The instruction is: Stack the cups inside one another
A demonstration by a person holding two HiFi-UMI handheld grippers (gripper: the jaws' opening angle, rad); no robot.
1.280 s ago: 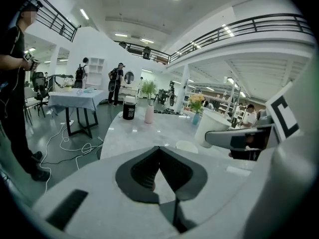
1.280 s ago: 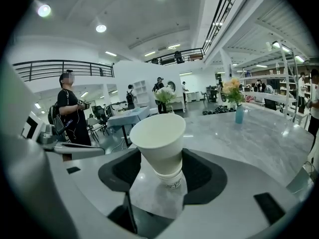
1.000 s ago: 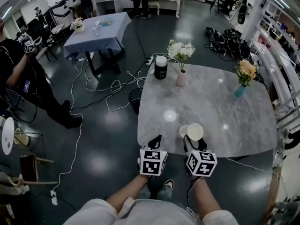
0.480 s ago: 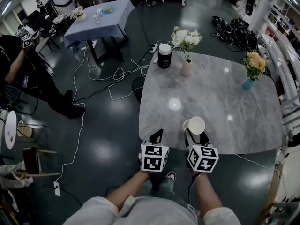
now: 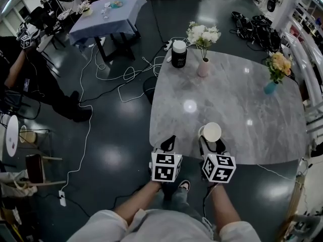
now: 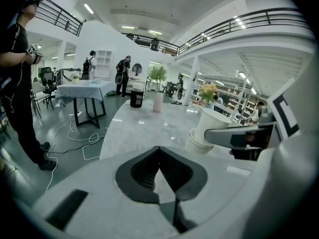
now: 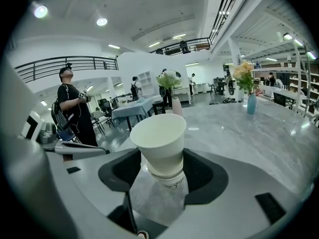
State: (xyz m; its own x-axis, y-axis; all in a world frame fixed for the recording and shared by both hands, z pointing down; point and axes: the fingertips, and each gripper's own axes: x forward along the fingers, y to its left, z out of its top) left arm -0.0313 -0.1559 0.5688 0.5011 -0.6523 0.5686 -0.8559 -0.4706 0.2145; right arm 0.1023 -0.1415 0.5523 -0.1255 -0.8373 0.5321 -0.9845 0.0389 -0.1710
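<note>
The upper cup [image 7: 158, 133] sits tilted in the mouth of the lower cup [image 7: 172, 183], which stands by the near edge of the table [image 5: 242, 100], right in front of you. Your right gripper [image 7: 160, 159] has its jaws pressed on the upper cup from both sides. Your left gripper [image 6: 159, 151] is squeezed closed on nothing, at that same near edge. Along the table's far edge you've got a black jar [image 5: 178, 54] and a pink vase [image 5: 204, 67] of white flowers, and a blue vase [image 5: 270, 87] at its right side.
</note>
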